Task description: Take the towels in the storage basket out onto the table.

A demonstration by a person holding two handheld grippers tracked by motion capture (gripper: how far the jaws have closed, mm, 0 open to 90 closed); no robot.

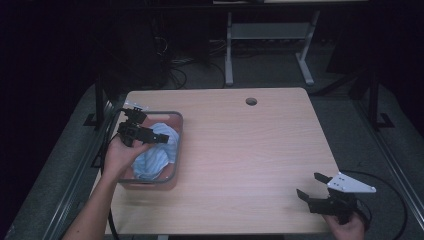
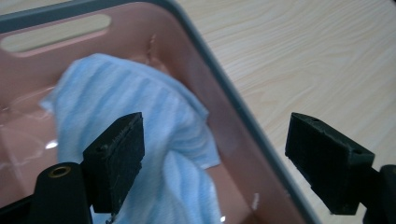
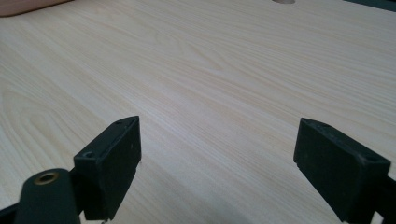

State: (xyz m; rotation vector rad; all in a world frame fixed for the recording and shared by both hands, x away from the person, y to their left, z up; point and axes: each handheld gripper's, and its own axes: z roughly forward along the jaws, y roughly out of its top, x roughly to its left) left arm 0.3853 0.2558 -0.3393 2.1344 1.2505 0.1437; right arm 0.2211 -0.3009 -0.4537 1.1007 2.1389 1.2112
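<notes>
A pink plastic basket with a grey rim stands at the table's left side. Inside it lies a crumpled light blue striped towel. My left gripper hovers over the basket, just above the towel, with its jaws open and nothing between them. In the left gripper view the towel lies under the left jaw, and the basket's grey rim runs between the two jaws. My right gripper is open near the table's front right corner, above bare wood.
The wooden table has a round cable hole near its far edge. Cables trail off the table from both grippers. Beyond the table are a dark floor and a grey desk frame.
</notes>
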